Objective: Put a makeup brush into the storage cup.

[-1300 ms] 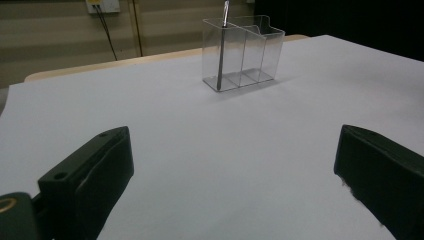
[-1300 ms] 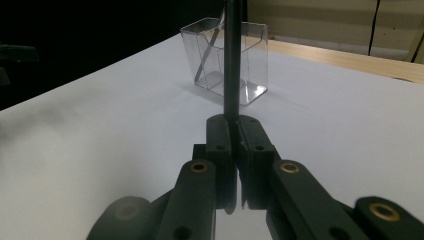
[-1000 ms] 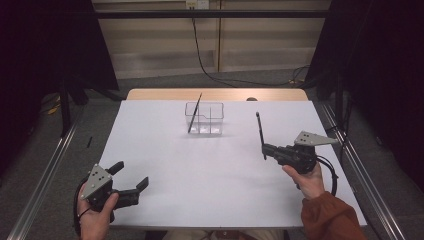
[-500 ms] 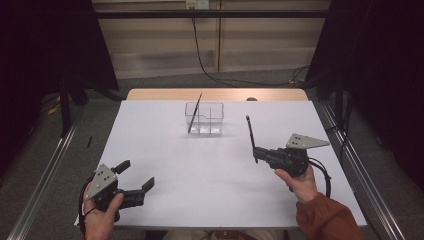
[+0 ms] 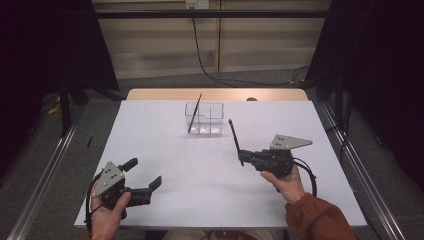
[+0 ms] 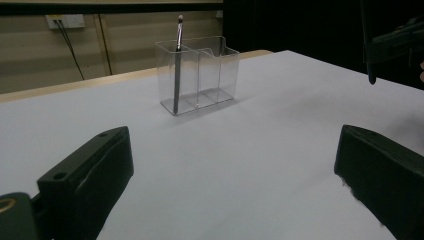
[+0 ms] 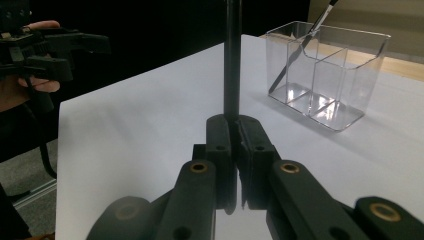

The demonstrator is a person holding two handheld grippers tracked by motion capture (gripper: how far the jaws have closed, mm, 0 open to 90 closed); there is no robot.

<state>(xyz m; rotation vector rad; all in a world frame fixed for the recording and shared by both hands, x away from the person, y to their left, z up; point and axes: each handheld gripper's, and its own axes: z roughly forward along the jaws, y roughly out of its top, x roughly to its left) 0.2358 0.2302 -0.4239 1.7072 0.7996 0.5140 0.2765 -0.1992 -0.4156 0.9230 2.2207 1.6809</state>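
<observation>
Here, the right gripper [image 5: 242, 159] is clamping a black pen [image 5: 233, 136] upright beside the clear holder [image 5: 205, 119]; tip should be lining up over an empty compartment. Left gripper [image 5: 145, 177] is idling open.

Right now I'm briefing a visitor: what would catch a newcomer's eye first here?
Probably the clear three-compartment holder standing at the far middle of the white table, one thin brush leaning in its left end. Next, the right gripper, shut on a black brush pointing upward, nearer and to the right of the holder.
</observation>
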